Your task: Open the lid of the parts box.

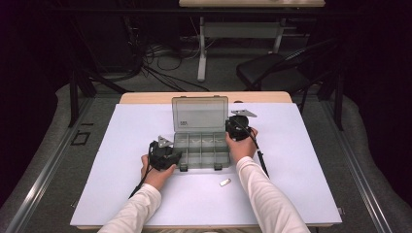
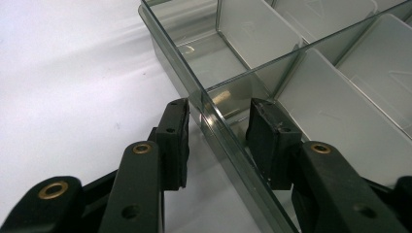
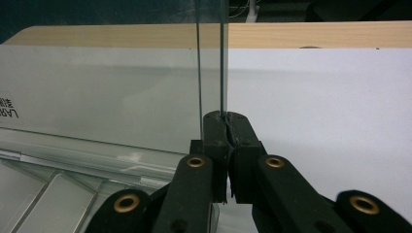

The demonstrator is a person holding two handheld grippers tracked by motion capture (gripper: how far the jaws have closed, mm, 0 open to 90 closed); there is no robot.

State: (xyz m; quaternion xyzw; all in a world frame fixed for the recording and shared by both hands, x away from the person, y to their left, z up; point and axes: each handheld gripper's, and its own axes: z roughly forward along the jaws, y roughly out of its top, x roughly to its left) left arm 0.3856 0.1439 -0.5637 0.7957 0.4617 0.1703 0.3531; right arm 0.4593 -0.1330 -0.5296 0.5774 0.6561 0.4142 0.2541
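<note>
Box: we're working the clear plastic compartment box (image 1: 201, 150), sitting mid-tabletop (image 1: 301, 160).
Left tool (image 2: 217, 127): we're straddling its corner wall, pads apart.
Right tool (image 3: 226, 127): we're pinching the lid (image 3: 97, 97) edge; we're advising slow swings.

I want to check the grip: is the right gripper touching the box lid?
Touching. In the right gripper view the gripper is shut on the side edge of the upright lid, with no gap showing.
</note>
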